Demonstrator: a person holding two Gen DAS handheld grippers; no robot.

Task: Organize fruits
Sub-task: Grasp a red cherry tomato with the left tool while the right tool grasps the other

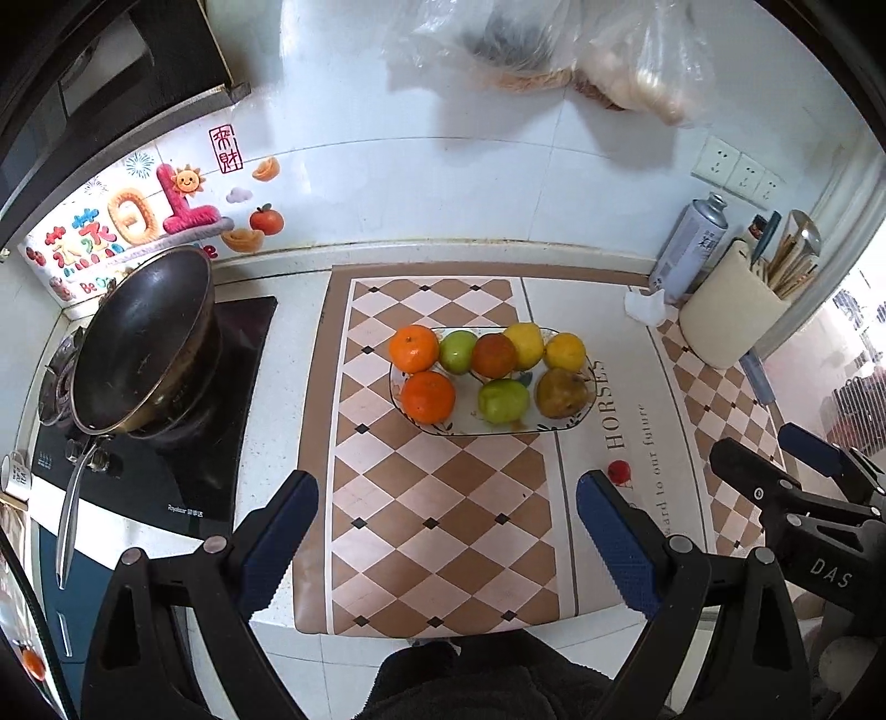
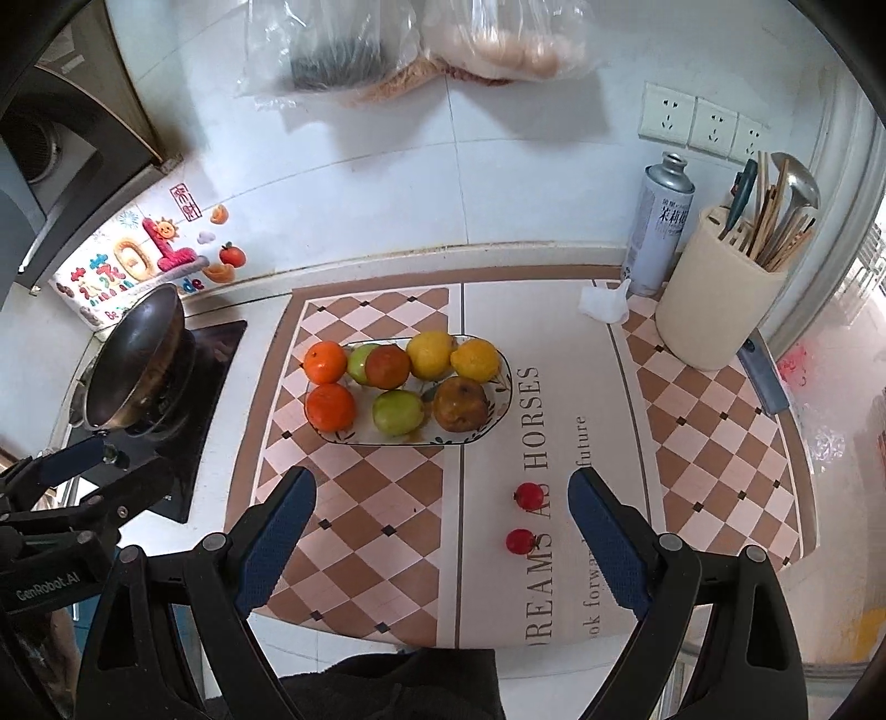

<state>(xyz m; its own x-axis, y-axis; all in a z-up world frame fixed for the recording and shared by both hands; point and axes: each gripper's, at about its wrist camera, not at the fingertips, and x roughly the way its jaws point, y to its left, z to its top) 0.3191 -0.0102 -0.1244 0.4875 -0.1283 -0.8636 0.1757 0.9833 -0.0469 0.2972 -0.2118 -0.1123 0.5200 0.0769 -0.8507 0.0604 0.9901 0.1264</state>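
An oval glass plate (image 1: 576,422) (image 2: 498,412) on the checkered mat holds several fruits: two oranges (image 1: 427,396) (image 2: 330,407), green apples (image 1: 503,401) (image 2: 396,411), yellow lemons (image 1: 565,351) (image 2: 475,360), a dark red fruit (image 2: 387,366) and a brown pear (image 1: 561,392) (image 2: 459,403). Two small red cherry tomatoes (image 2: 529,494) (image 2: 519,541) lie on the mat in front of the plate; one shows in the left wrist view (image 1: 618,472). My left gripper (image 1: 447,518) is open and empty, short of the plate. My right gripper (image 2: 443,520) is open and empty, the tomatoes just inside its right finger.
A black wok (image 1: 144,338) (image 2: 135,360) sits on the stove at the left. A spray can (image 2: 659,221), a crumpled tissue (image 2: 603,303) and a cream utensil holder (image 2: 714,299) stand at the back right. A knife (image 2: 764,382) lies near the right edge. Plastic bags (image 2: 421,44) hang on the wall.
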